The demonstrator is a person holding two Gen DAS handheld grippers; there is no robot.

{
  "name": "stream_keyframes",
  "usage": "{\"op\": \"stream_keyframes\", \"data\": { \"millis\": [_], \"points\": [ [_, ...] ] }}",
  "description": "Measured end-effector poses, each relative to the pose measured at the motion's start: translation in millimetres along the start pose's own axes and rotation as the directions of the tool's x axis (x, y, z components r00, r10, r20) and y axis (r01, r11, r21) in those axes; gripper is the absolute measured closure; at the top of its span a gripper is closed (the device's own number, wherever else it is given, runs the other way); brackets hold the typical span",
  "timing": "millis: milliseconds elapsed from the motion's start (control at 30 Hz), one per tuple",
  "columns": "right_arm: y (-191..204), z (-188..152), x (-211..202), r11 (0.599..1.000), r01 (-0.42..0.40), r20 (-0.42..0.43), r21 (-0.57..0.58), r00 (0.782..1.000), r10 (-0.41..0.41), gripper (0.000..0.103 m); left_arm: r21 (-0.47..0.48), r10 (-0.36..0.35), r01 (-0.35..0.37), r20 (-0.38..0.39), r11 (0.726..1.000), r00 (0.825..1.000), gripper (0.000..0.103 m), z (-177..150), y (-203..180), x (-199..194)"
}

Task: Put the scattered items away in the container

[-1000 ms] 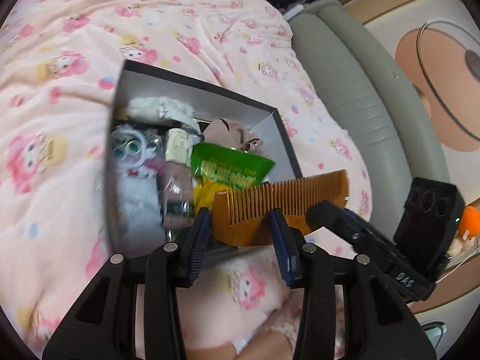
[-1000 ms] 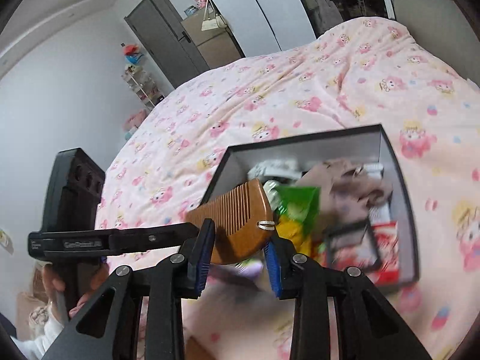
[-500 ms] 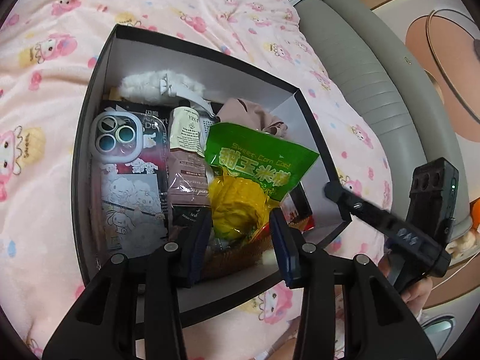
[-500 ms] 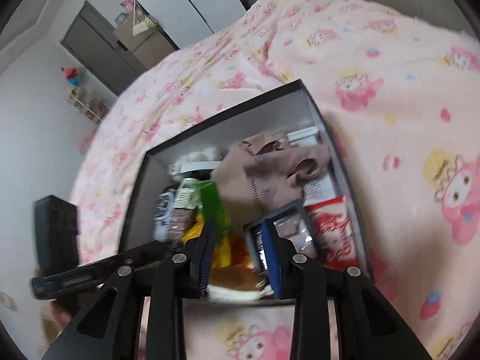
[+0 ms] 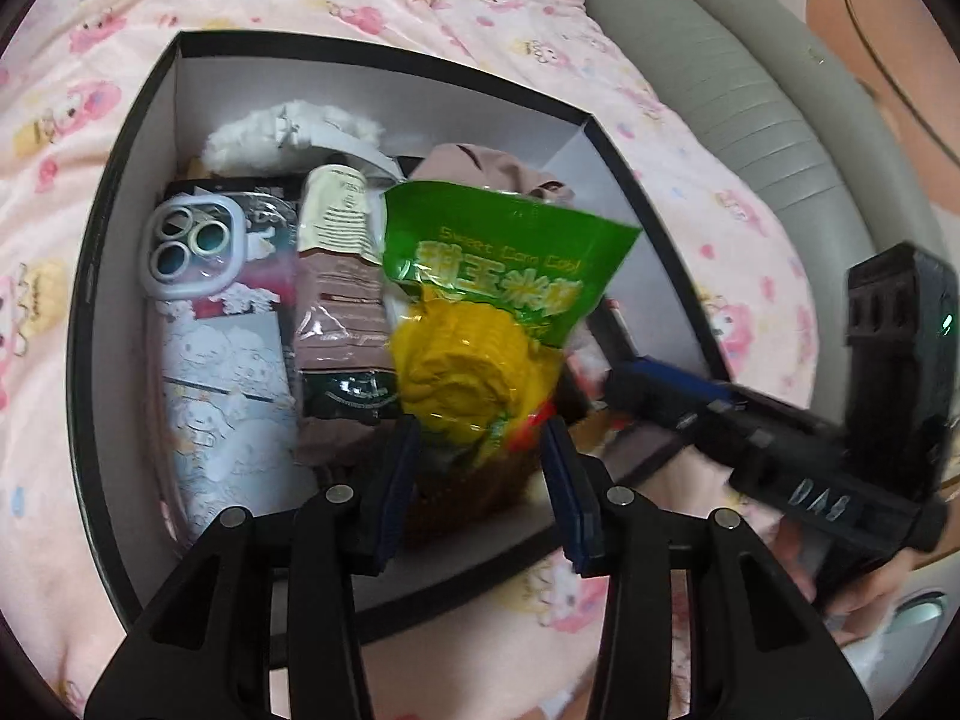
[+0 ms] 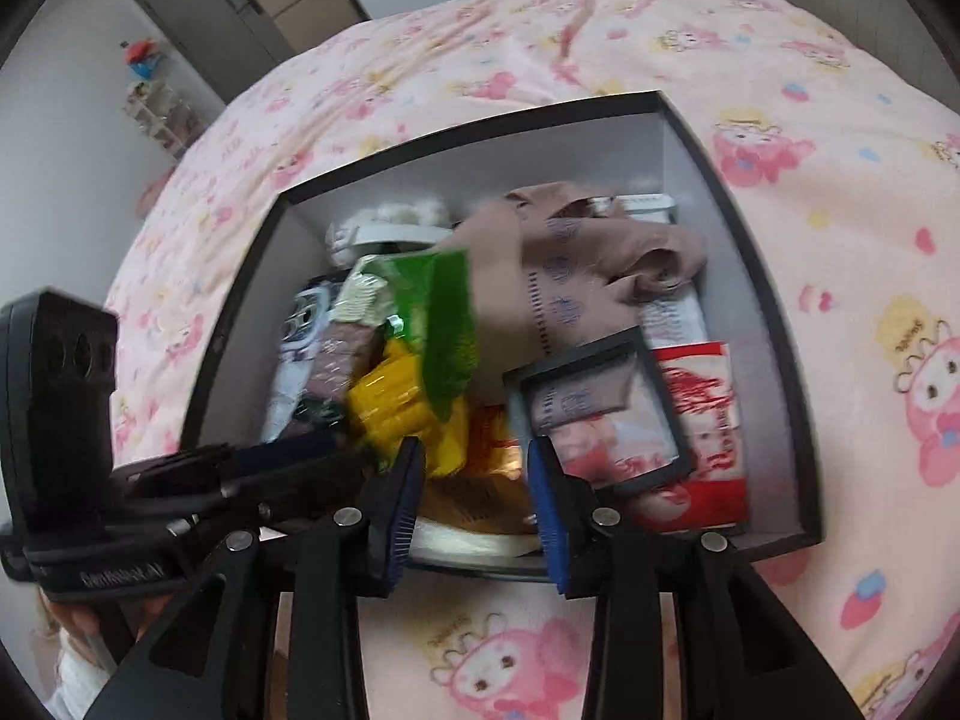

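A black box with white inside lies on the pink bed and also shows in the right wrist view. It holds a green and yellow corn packet, a phone case, a brown pouch, a beige cloth, a black frame and a red packet. The wooden comb lies in the box's near end, under the corn packet. My left gripper is open just above the comb. My right gripper is open over the comb too.
The pink cartoon-print bedspread surrounds the box. A grey padded headboard runs along the right in the left wrist view. A door and shelves stand at the far side of the room.
The comb was held above the box by both grippers one second ago. It now lies in the box's near end and both grippers have come down close over it.
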State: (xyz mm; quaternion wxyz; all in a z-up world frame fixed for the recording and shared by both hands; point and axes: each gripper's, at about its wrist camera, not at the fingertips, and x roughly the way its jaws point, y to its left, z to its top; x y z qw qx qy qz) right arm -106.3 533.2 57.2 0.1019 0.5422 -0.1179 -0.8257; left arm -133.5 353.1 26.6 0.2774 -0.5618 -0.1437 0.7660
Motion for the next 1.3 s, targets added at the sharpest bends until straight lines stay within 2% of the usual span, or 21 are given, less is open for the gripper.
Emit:
{"op": "stream_keyframes", "data": {
  "millis": [100,200,267,333,367,433,467,500,533,567,600,633,700,800,833,900,1000,1067,1200,1300],
  "points": [
    [-9,1,-11,0.998,0.042,0.041,0.044,0.998,-0.044,0.072,0.012,0.025,-0.026,0.061,1.0,0.998,0.062,-3,-4,-9],
    [0,-3,-28,0.991,0.136,0.13,-0.016,0.983,-0.133,0.068,0.054,0.109,-0.119,0.157,0.991,0.981,0.057,-8,-16,-21],
    [6,-5,-30,0.987,0.156,0.157,-0.044,0.977,-0.147,0.068,0.065,0.213,-0.234,0.237,0.97,0.948,0.056,-10,-23,-27],
    [5,-5,-33,0.984,0.174,0.199,-0.034,0.966,-0.164,0.067,0.063,0.272,-0.304,0.299,0.951,0.915,0.056,-9,-32,-38],
    [7,-5,-39,0.978,0.206,0.236,-0.039,0.953,-0.191,0.067,0.061,0.286,-0.321,0.322,0.945,0.903,0.056,-8,-38,-46],
    [13,-9,-61,0.967,0.251,0.308,-0.054,0.925,-0.223,0.067,0.071,0.296,-0.351,0.4,0.934,0.867,0.04,-9,-55,-72],
    [17,-11,-77,0.966,0.251,0.352,-0.056,0.911,-0.216,0.061,0.079,0.304,-0.378,0.455,0.923,0.837,0.024,-13,-65,-87],
    [20,-11,-90,0.969,0.241,0.382,-0.059,0.902,-0.201,0.055,0.083,0.309,-0.397,0.49,0.914,0.815,0.012,-16,-71,-98],
    [25,-12,-102,0.97,0.234,0.411,-0.06,0.892,-0.189,0.043,0.08,0.316,-0.418,0.533,0.905,0.785,0.007,-22,-79,-113],
    [34,-14,-115,0.967,0.248,0.443,-0.059,0.874,-0.198,0.033,0.072,0.319,-0.427,0.556,0.901,0.767,0.005,-26,-84,-123],
    [40,-18,-126,0.961,0.269,0.466,-0.058,0.859,-0.212,0.03,0.065,0.321,-0.43,0.568,0.9,0.758,0.001,-30,-90,-134],
    [48,-22,-135,0.955,0.293,0.486,-0.057,0.843,-0.23,0.024,0.059,0.325,-0.432,0.57,0.9,0.755,0.001,-33,-95,-145],
    [61,-29,-151,0.943,0.332,0.505,-0.035,0.82,-0.27,0.022,0.045,0.334,-0.435,0.572,0.899,0.749,0.001,-39,-102,-166],
    [75,-41,-172,0.942,0.336,0.516,-0.018,0.81,-0.279,0.022,0.006,0.355,-0.444,0.592,0.896,0.724,0.001,-56,-110,-191],
    [77,-46,-178,0.944,0.328,0.519,-0.022,0.811,-0.27,0.022,-0.003,0.356,-0.442,0.6,0.897,0.717,0.001,-64,-113,-199],
    [85,-59,-190,0.946,0.321,0.522,-0.041,0.814,-0.254,0.022,-0.007,0.348,-0.433,0.607,0.901,0.715,0.001,-80,-118,-210],
    [94,-84,-201,0.945,0.321,0.522,-0.063,0.817,-0.243,0.022,-0.013,0.346,-0.422,0.597,0.907,0.724,0.001,-107,-119,-222],
    [96,-103,-203,0.949,0.306,0.514,-0.071,0.827,-0.228,0.022,-0.016,0.358,-0.434,0.593,0.901,0.721,0.001,-122,-120,-223],
    [91,-132,-199,0.946,0.321,0.501,-0.036,0.825,-0.261,0.022,-0.012,0.396,-0.491,0.61,0.871,0.687,0.001,-149,-119,-219],
    [84,-143,-194,0.949,0.316,0.471,-0.019,0.84,-0.27,0.022,0.003,0.399,-0.499,0.596,0.867,0.697,0.001,-156,-120,-214]
  ]
}}
